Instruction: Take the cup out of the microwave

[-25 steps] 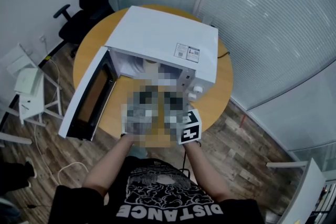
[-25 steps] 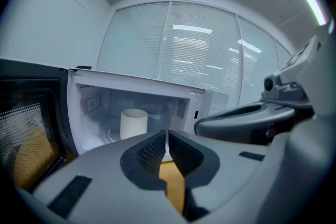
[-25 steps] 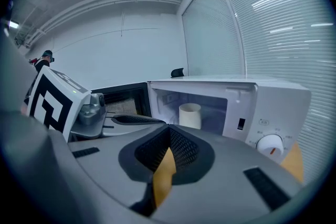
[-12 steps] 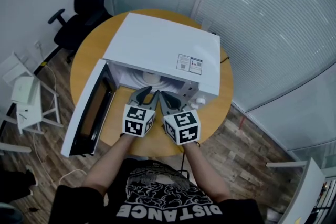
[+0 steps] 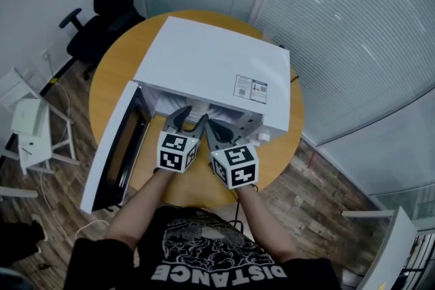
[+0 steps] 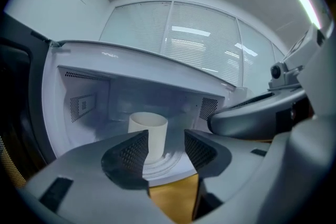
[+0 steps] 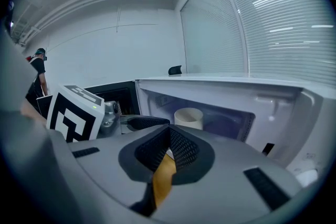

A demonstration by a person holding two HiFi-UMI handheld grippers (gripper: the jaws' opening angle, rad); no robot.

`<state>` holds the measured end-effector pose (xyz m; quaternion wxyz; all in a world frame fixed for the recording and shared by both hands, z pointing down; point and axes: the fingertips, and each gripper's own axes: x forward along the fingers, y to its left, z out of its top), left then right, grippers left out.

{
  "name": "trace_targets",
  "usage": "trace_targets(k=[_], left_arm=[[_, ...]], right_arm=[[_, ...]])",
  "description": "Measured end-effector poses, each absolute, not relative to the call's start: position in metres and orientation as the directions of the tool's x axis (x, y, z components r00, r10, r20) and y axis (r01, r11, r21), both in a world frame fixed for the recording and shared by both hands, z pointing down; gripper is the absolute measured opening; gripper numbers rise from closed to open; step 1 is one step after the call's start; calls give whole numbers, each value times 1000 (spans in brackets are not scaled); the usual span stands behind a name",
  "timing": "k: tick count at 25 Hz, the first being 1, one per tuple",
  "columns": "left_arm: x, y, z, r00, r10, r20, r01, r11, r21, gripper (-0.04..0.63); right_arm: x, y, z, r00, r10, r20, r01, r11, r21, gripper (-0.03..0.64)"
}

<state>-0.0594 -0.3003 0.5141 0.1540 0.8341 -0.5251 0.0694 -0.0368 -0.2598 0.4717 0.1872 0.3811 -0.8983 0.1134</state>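
Head view puts us above a round wooden surface [image 5: 112, 71] carrying the white microwave [image 5: 211, 64]. Its door [image 5: 115, 146] is swung wide toward 8 o'clock, which leaves the cavity open to us. We hold both tools side by side at its mouth, pointing toward 12 o'clock and slightly downward. The left hand-held gripper [image 5: 194, 113] leads, and we judge it to be the one meant for the grasp. Its jaws have just been opening and now stand apart, with the pads pressing on nothing. Seen along them in the left gripper view, the cup [image 6: 148, 128] lines up in the gap at 12 o'clock but stands further in, apart from both pads. The right hand-held gripper [image 5: 209, 122] waits just beside it at 3 o'clock. Its jaws are drawn together at the tips and nothing is caught in them, so we take it to be keeping clear of the reach. The cup is inside the cavity, resting on the ribbed turntable [image 6: 170, 161]. It stands upright with its mouth up and its long axis vertical. We see a plain pale wall and no handle from either side, so squeezing across the wall from the front looks workable. The wall is smooth and may slip, so a firm, level hold should matter.
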Motion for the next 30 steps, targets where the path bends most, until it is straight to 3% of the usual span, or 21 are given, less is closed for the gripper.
trace_targets(k=[15, 30], left_arm=[[-68, -337, 531, 480, -833, 273, -876, -440, 198, 414], [-61, -367, 548, 524, -797, 301, -852, -491, 181, 496]], right_arm=[[-47, -273, 471, -628, -656, 418, -742, 667, -68, 15], [-37, -286, 483, -590, -681, 433, -780, 620, -87, 15]])
